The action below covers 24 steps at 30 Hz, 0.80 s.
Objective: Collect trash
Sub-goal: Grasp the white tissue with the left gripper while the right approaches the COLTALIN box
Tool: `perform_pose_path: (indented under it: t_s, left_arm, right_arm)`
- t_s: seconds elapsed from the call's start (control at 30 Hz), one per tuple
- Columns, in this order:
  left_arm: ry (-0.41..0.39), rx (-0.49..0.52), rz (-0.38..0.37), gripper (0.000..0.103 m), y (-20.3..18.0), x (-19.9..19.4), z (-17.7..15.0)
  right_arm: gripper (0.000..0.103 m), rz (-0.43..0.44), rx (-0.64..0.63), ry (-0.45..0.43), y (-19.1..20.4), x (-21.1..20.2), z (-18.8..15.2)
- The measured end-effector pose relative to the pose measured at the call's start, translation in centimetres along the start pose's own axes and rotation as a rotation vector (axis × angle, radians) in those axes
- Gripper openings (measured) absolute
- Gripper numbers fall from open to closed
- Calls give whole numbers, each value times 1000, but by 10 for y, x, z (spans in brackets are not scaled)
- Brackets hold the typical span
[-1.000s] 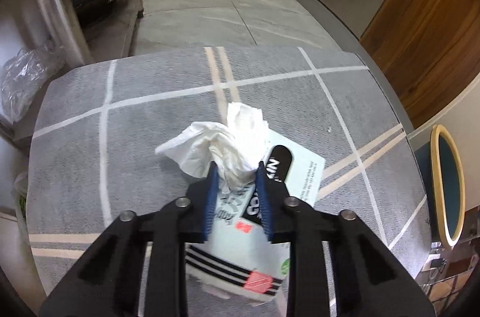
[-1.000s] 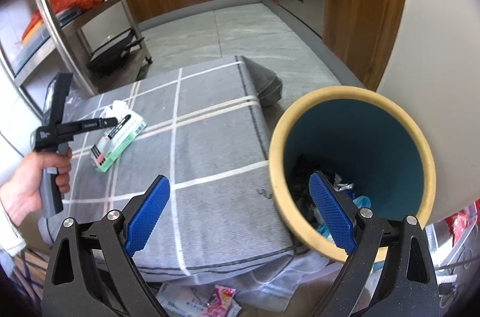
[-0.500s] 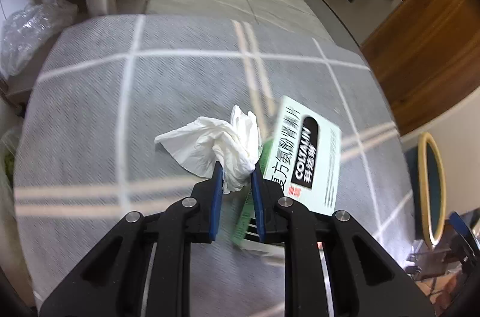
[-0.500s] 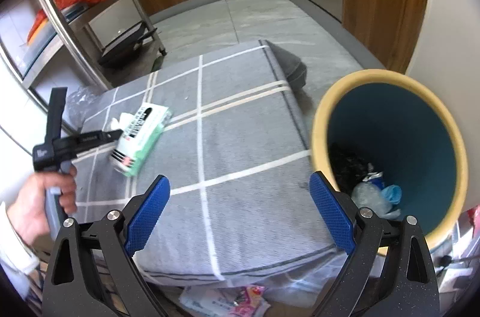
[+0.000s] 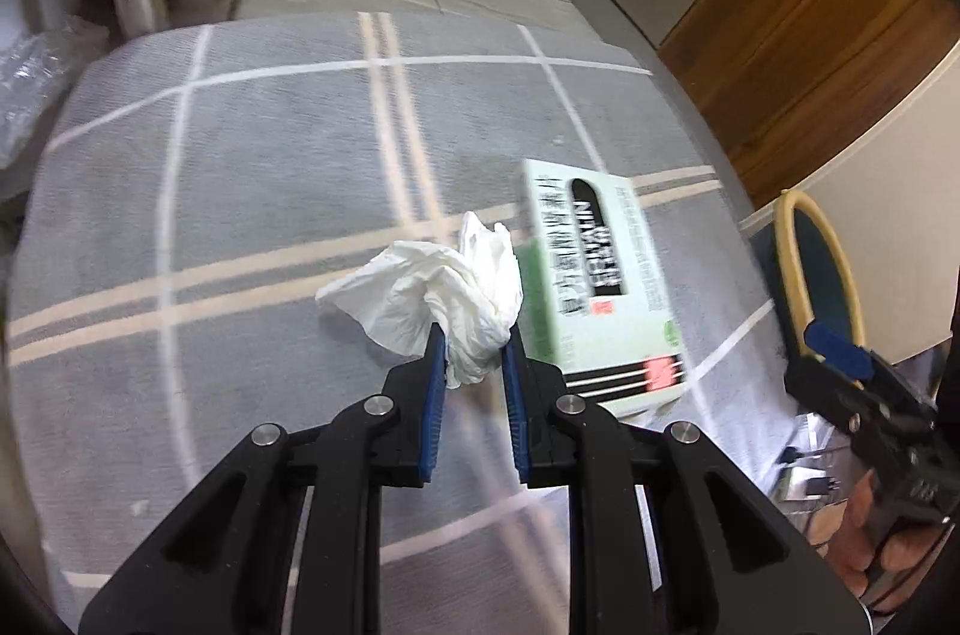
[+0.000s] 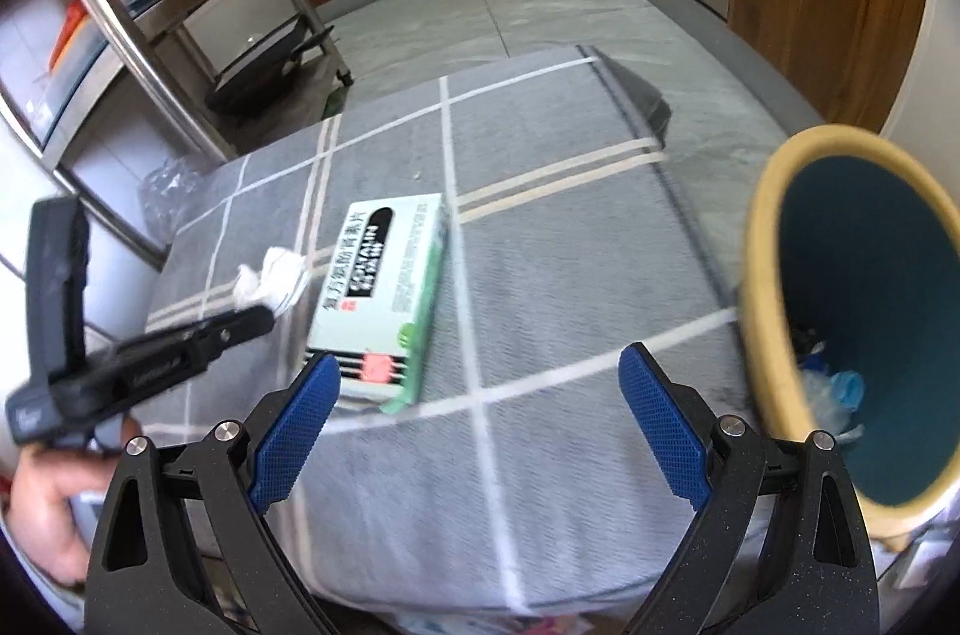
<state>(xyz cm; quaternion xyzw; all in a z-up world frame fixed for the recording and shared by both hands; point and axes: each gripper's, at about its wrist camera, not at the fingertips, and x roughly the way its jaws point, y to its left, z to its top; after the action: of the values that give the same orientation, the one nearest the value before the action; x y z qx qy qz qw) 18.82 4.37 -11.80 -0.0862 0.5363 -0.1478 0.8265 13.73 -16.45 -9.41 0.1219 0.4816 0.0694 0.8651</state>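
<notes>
- My left claw, clenched on a crumpled white tissue held above the grey checked bench.
- Green-and-white carton, lying flat on the bench just beside the tissue.
- My right claw, released and empty, its blue pads spread wide over the bench's near edge.
- Yellow-rimmed bin with teal interior, standing off the bench's right side and tilted in view, with litter inside.
</notes>
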Motion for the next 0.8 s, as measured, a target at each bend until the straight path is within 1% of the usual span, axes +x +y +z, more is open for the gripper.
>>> perform_pose_path:
  t_s: [0.1, 0.23, 0.37, 0.43, 0.6, 0.67, 0.73, 0.8]
  left_arm:
    - [-2, 1, 34, 17, 11, -9, -4]
    - [-12, -32, 56, 17, 27, -18, -10]
    - [-30, -77, 55, 17, 42, -26, -9]
    - [-38, -99, 41, 17, 47, -28, -8]
    - [-39, -107, 38, 18, 45, -26, -6]
    - [-40, -106, 37, 18, 43, -25, -6]
    - [-41, -107, 41, 18, 43, -25, -7]
    - [-41, -109, 44, 18, 41, -22, -6]
  right_arm:
    - [94, 4, 19, 7, 17, 14, 1]
    - [94, -46, 1, 15, 46, 37, 2]
    - [94, -82, -30, 39, 66, 58, 2]
    - [94, -102, -57, 53, 75, 68, 2]
    - [94, -200, -128, 93, 89, 91, 0]
    - [94, -209, -141, 93, 89, 95, -2]
    - [91, -200, -159, 79, 88, 94, -7]
    - [75, -200, -179, 57, 86, 88, -9]
